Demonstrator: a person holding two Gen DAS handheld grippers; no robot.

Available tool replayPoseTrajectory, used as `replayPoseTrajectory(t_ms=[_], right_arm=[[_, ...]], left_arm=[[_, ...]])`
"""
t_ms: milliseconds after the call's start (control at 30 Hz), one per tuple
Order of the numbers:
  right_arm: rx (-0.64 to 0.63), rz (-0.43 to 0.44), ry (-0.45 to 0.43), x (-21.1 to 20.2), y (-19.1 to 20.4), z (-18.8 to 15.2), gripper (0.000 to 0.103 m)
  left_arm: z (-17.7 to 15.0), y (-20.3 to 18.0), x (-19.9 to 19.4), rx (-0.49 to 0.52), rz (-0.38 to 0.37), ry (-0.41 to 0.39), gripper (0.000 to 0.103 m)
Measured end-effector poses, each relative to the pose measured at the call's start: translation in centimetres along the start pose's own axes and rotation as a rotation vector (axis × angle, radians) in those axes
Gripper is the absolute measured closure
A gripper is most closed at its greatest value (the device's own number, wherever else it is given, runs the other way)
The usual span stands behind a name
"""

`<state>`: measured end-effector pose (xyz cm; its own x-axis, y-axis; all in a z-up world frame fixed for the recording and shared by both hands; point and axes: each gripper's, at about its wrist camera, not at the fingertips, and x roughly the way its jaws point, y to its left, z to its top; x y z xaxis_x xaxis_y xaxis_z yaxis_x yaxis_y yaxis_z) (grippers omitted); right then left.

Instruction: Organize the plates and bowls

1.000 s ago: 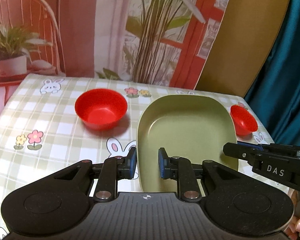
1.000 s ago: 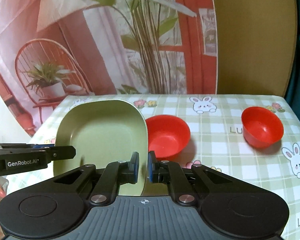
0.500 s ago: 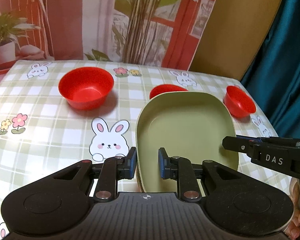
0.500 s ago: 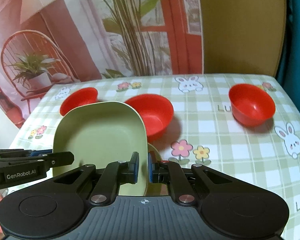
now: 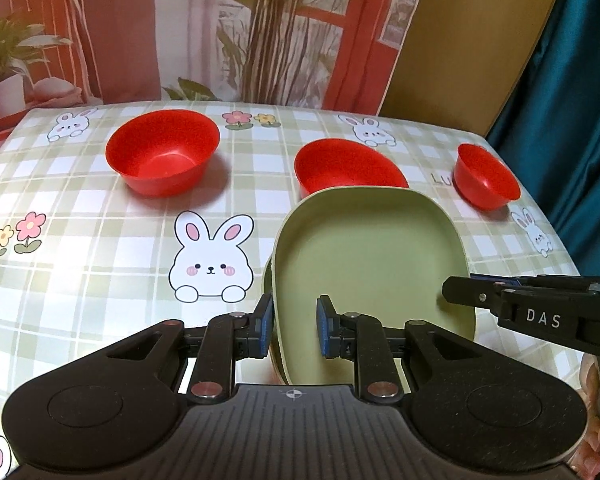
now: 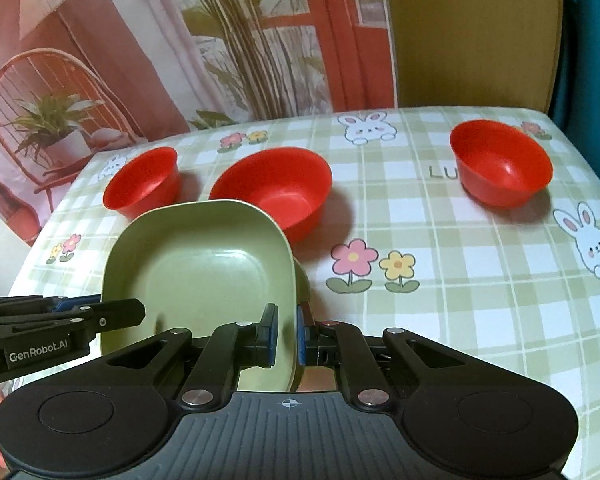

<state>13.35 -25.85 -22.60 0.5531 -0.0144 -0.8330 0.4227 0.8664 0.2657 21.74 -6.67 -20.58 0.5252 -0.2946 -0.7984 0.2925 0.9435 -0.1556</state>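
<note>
Both tongs, left gripper (image 5: 291, 327) and right gripper (image 6: 286, 331), are pinching opposite rims of the green plate (image 5: 364, 264), lower middle of frame.

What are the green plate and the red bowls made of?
The green plate looks like matte plastic or melamine: thin rim, dull even colour, only a soft sheen. The red bowls look like smooth plastic too, with thin walls and faint glossy highlights inside. Glazed ceramic can't be ruled out by sight alone.
</note>
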Motion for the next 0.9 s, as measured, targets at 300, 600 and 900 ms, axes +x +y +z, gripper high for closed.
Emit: replayPoseTrajectory(t_ms=[300,600,900], right_arm=[[0.009,0.008,0.012,0.36,-0.3,-0.19,0.093],[0.018,0.007,0.024,0.74,-0.27,-0.49,0.091],[0.015,-0.001,0.019,0.65,-0.57,-0.45,0.086]], left_arm=[[-0.06,-0.05,0.31,0.004,0.006,0.006,0.08],[-0.17,-0.09,0.57,0.002,0.01,0.014,0.08],[-0.17,0.35,0.68,-0.011,0.014,0.016,0.077]])
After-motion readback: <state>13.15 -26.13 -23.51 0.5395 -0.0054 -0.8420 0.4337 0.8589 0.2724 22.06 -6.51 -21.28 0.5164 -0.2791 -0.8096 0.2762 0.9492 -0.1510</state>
